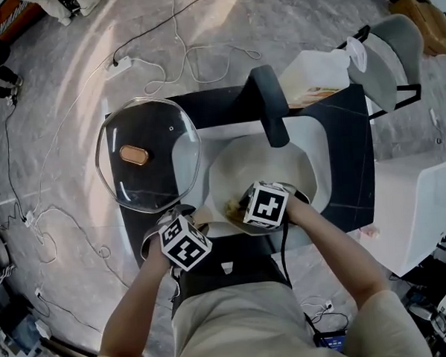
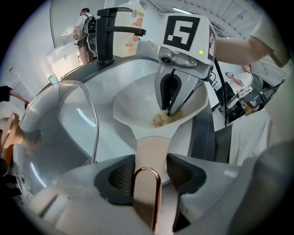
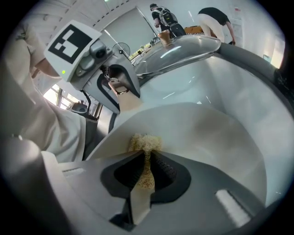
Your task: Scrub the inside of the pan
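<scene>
Scrubbing is in hand: the left gripper (image 2: 148, 173) clamps the pan handle (image 2: 150, 149), and the right gripper (image 3: 146, 170) pinches a scrub pad (image 3: 145, 141) in the pan (image 3: 220, 137). Next needs pressed strokes.

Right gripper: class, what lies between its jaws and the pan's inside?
A beige scrub pad, clamped in the right gripper, touches the pan. The right gripper view shows it.

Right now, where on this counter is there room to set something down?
Bare: the dark counter right of the basin, this side of the jug. Crowded: the glass lid covers the left side; the pan and scrubber fill the basin.
</scene>
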`<action>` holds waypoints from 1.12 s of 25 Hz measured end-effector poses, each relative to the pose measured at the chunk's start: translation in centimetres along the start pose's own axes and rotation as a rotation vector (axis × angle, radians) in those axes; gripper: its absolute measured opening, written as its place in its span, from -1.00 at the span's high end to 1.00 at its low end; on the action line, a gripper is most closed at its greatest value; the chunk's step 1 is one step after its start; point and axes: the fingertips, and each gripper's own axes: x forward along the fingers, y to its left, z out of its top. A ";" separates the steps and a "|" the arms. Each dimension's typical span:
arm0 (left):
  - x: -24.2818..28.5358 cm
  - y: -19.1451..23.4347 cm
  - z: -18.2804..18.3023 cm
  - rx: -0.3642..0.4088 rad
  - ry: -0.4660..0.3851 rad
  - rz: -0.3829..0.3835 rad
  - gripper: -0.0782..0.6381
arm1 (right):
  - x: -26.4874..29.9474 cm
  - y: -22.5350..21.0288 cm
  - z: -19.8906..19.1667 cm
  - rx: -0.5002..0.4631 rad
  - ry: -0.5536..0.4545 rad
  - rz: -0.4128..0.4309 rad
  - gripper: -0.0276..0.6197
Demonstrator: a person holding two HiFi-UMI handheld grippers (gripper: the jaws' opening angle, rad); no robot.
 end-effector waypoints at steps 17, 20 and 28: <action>0.1 0.0 -0.3 0.052 -0.033 -0.010 0.19 | 1.5 -9.5 5.1 -0.198 -0.099 -0.400 0.76; 0.2 0.0 -0.2 0.053 -0.032 -0.012 0.19 | 1.2 -11.6 4.2 -0.135 -0.074 -0.479 0.76; 0.3 0.1 0.0 0.061 -0.042 -0.013 0.19 | -2.1 -17.8 0.1 0.030 -0.004 -0.711 0.76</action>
